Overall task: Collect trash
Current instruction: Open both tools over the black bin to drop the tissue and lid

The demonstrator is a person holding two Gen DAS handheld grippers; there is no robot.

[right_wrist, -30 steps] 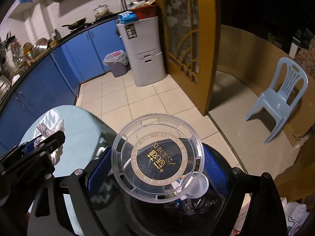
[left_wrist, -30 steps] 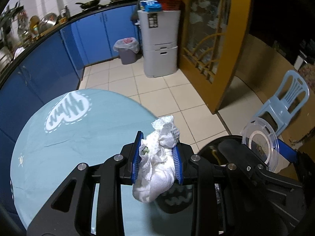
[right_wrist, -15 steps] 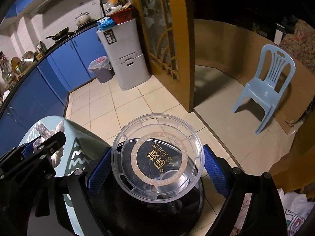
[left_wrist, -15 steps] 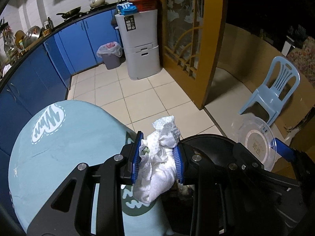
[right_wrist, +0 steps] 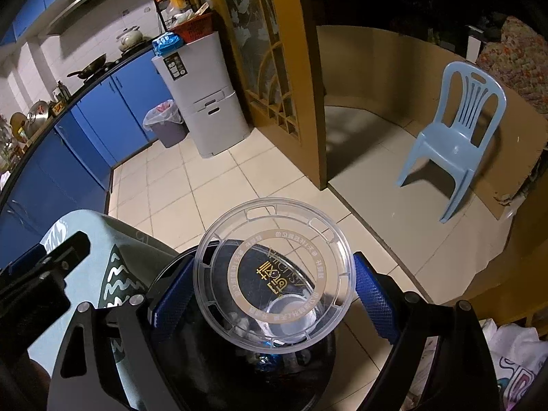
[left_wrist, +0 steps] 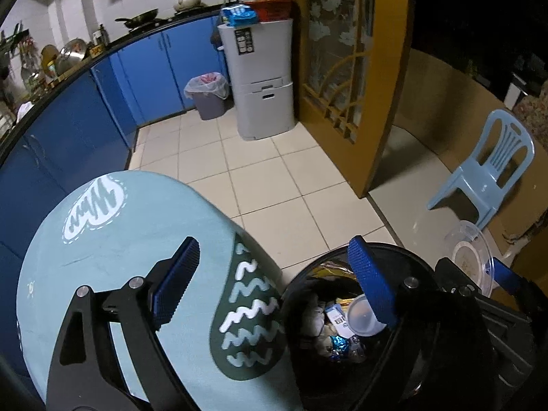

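Now the clear lid [right_wrist: 274, 274] is held flat by the right hand-held gripper [right_wrist: 274, 303], directly above the black bin [right_wrist: 322, 363] at 6 o'clock. The left hand-held gripper [left_wrist: 274, 284] is spread wide and empty at 9 o'clock over the bench [left_wrist: 113, 239].

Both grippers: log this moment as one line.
left gripper: open, empty | right gripper: holds clear plastic lid over black trash bin

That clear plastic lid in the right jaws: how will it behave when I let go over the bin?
The clear lid looks thin and light, so it may flutter rather than drop straight. It hangs tilted over the black bin, so it could catch the rim. It is probably slick and somewhat flexible.
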